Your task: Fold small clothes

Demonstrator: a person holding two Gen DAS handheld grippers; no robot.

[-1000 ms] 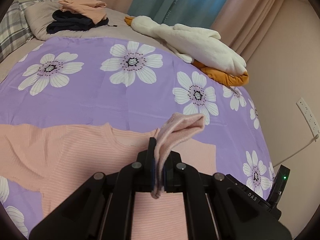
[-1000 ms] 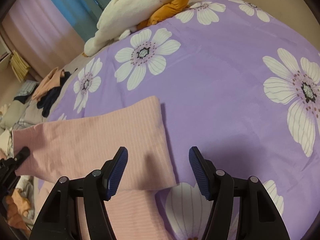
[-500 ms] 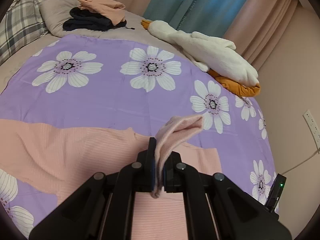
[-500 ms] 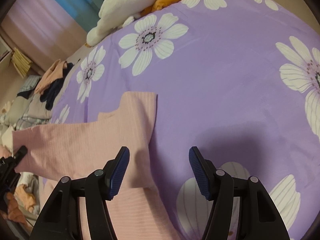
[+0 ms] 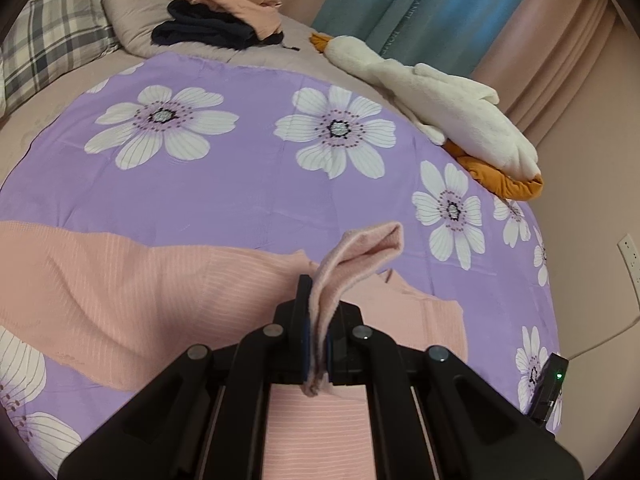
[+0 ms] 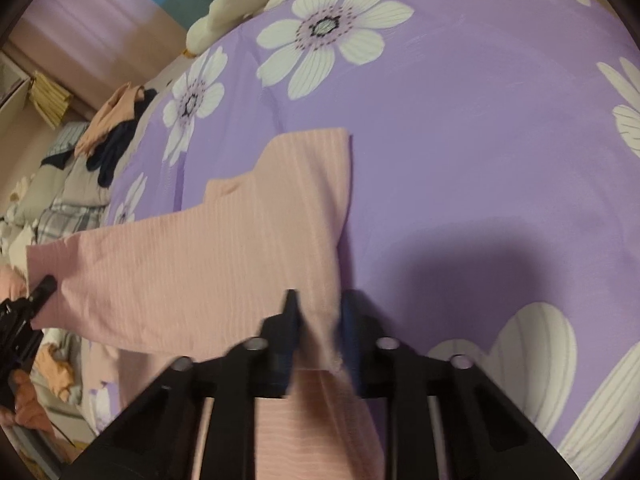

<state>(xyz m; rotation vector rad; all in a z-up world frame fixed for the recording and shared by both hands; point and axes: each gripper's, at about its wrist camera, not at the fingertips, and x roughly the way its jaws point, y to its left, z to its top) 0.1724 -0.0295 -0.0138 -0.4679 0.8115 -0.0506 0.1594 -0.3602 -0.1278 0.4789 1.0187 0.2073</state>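
Observation:
A pink striped long-sleeved top (image 5: 132, 280) lies spread on the purple flowered sheet (image 5: 248, 184). My left gripper (image 5: 316, 344) is shut on the cuff of one sleeve, whose end (image 5: 360, 248) sticks up past the fingers. In the right wrist view the same top (image 6: 208, 264) has a sleeve folded across its body. My right gripper (image 6: 318, 332) has its jaws closed in on the folded edge of the top, with fabric between them; that view is blurred. The left gripper (image 6: 24, 320) shows at the left edge.
A white and orange plush goose (image 5: 452, 108) lies at the far right of the bed. A pile of pink and dark clothes (image 5: 224, 20) sits on a pillow (image 5: 132, 12) at the back. A plaid pillow (image 5: 44, 44) is far left. A wall socket (image 5: 630, 256) is at right.
My right gripper went from wide open above the folded sleeve to closed on the top's edge. My left gripper kept its hold on the sleeve cuff and moved a little.

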